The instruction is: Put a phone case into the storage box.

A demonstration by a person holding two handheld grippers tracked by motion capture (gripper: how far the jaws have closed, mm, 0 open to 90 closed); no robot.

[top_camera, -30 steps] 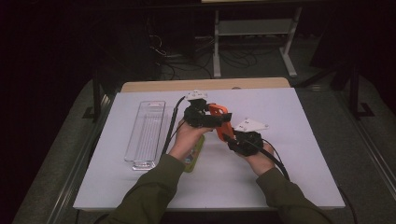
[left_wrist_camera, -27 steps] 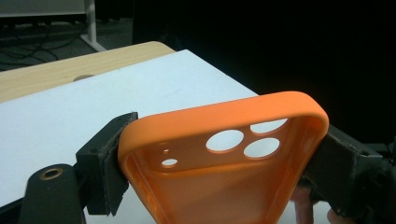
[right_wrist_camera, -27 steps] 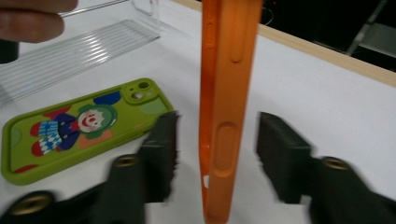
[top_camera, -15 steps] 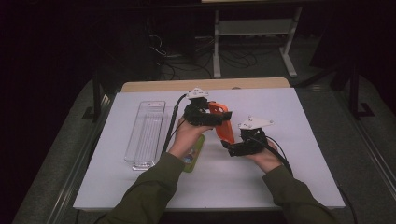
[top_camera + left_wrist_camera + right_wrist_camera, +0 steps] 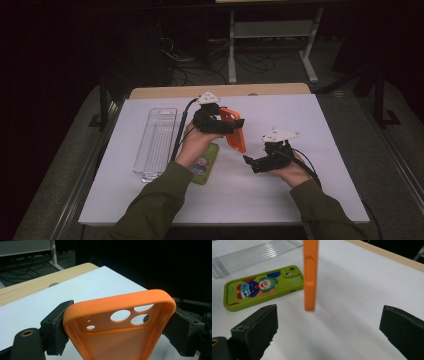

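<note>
My left gripper (image 5: pixel 226 125) is shut on an orange phone case (image 5: pixel 235 129) and holds it above the table; its pads (image 5: pixel 56 325) press the two long edges near the camera holes (image 5: pixel 130 316). My right gripper (image 5: pixel 252 164) sits just right of the case's lower end and apart from it. Its jaws have just been opening and stand wide, with nothing between them. From the right gripper (image 5: pixel 328 332) the orange case (image 5: pixel 311 275) hangs edge-on ahead. A green phone case (image 5: pixel 204 164) printed with a clown lies flat under the left wrist, camera end away from the person (image 5: pixel 262 286).
A clear ribbed tray (image 5: pixel 156 142) lies lengthwise at the left of the white board (image 5: pixel 300 200). A wooden strip (image 5: pixel 260 90) runs along the board's far edge. Cables trail from both grippers. Beyond the table stand dark floor and a desk frame.
The right gripper has let go of the orange case's lower end, opened wide and drawn back a little to the right. The left gripper still holds the case in place.
</note>
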